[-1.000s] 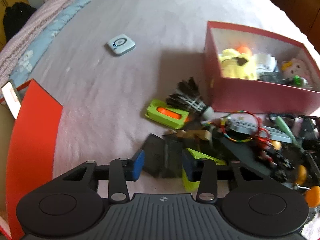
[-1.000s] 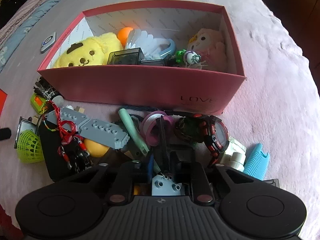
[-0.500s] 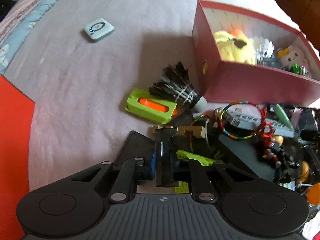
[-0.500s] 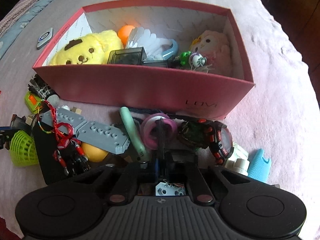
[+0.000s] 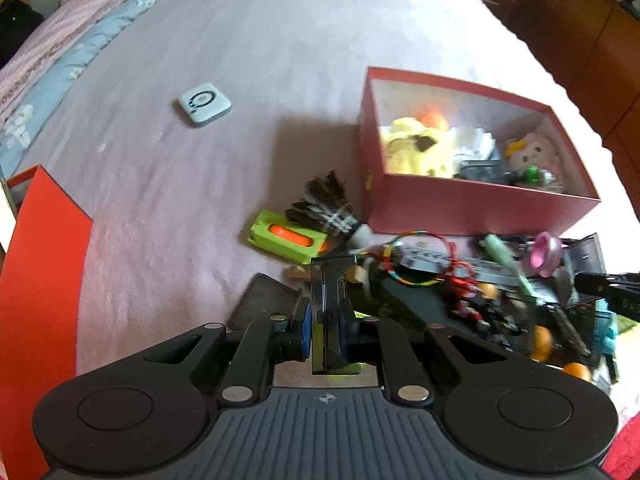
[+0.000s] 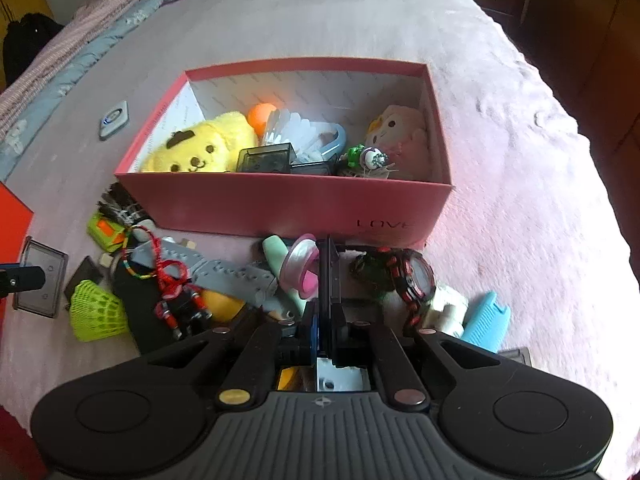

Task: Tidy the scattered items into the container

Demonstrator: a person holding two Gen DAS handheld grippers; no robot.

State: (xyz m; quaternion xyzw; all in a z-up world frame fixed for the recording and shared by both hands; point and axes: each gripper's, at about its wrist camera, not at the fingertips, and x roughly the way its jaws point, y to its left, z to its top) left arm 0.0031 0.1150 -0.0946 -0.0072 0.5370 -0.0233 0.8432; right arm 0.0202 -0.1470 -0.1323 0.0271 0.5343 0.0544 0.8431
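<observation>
Pale pink bedding (image 5: 208,168) covers the whole bed, and the pink box (image 6: 280,204) sits out in the middle of it with its lid off. Inside the box lie a yellow plush dog (image 6: 200,148), an orange ball (image 6: 260,114), a pink plush owl (image 6: 400,132) and a small dark clear case (image 6: 266,158).

Just in front of the box's near wall is the heap of scattered things: a grey perforated strip (image 6: 224,272), a pink ring (image 6: 300,268), a red-and-black watch (image 6: 412,280), a mint-green handle (image 6: 276,254), a green mesh ball (image 6: 96,312) and a blue comb (image 6: 486,322). At the box's left corner lie a black feather shuttlecock (image 5: 324,208) and a green holder with an orange insert (image 5: 286,236). Well to the left of the box, alone on the bedding, is a small white square device (image 5: 204,103).

The left gripper (image 5: 324,324) is clenched on a smoky clear box (image 5: 330,300), held upright between its blue pads, left of the heap. The right gripper (image 6: 329,328) is clamped on a thin dark flat piece (image 6: 330,272) standing on edge, right over the heap and short of the box's near wall.
</observation>
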